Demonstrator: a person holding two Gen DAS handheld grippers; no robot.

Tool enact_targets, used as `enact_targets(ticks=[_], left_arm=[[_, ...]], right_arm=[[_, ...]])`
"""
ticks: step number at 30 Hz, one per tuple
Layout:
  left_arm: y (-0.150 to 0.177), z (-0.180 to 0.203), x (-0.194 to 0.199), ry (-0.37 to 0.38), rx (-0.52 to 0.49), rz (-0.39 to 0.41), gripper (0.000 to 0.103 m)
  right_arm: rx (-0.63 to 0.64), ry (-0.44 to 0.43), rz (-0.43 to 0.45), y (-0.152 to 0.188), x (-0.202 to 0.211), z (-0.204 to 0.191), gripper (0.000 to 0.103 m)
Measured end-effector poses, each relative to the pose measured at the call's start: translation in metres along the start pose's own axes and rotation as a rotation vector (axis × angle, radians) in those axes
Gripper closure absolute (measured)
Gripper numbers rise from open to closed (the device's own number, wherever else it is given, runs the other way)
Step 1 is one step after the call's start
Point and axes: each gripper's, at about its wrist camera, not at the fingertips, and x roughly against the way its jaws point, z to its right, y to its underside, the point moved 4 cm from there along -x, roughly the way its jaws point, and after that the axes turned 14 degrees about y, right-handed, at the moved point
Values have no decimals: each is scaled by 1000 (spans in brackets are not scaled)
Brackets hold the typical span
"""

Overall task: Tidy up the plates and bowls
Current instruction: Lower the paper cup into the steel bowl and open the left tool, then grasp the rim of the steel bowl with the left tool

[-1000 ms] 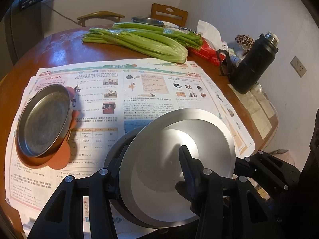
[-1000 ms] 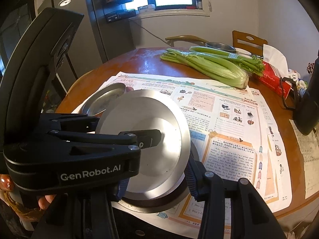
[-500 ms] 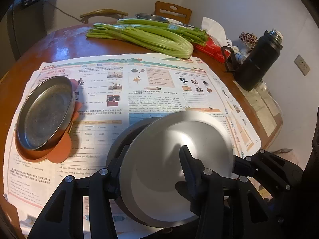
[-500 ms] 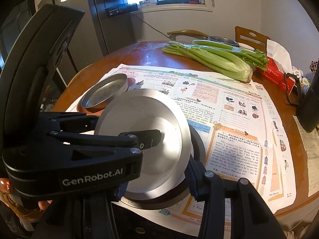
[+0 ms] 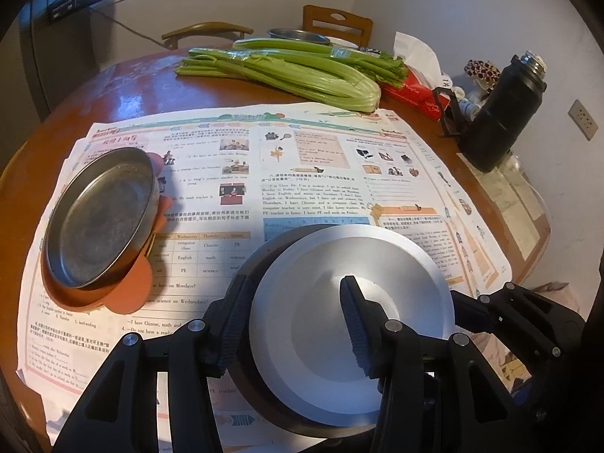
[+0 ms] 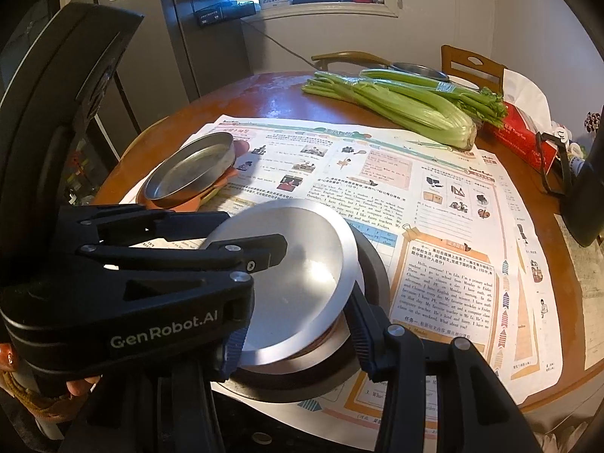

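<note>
left wrist view: left claw (image 5: 298, 324) and right claw (image 6: 294, 321) both clamped on silver plate (image 5: 351, 324), tilted over dark dish (image 6: 372, 275), near bench front edge.

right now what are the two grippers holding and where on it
Both hold the silver plate by its rim: the left gripper on its near-left edge, the right gripper on its near-right edge, above the dark plate.

We see a pale silver plate (image 5: 351, 324) over a dark grey plate (image 6: 373, 264), and a duller steel dish (image 5: 102, 219) on an orange mat (image 5: 128, 294). The newspaper (image 5: 309, 173) is white with green, orange and blue print. The tabletop (image 5: 124, 90) is reddish brown, the celery (image 5: 294, 75) light green, the flask (image 5: 506, 113) black.
</note>
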Motion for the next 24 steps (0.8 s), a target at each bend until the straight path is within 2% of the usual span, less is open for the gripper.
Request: enact_targets(ticks=[10,24], left_arm=[[0,-5,0,-1,12,1,53],[5,-16,8,-19,30,13,52]], right_arm=[[-10,8,-3,-2,-3,2,55],[-47,79,42,-3,3,21,54]])
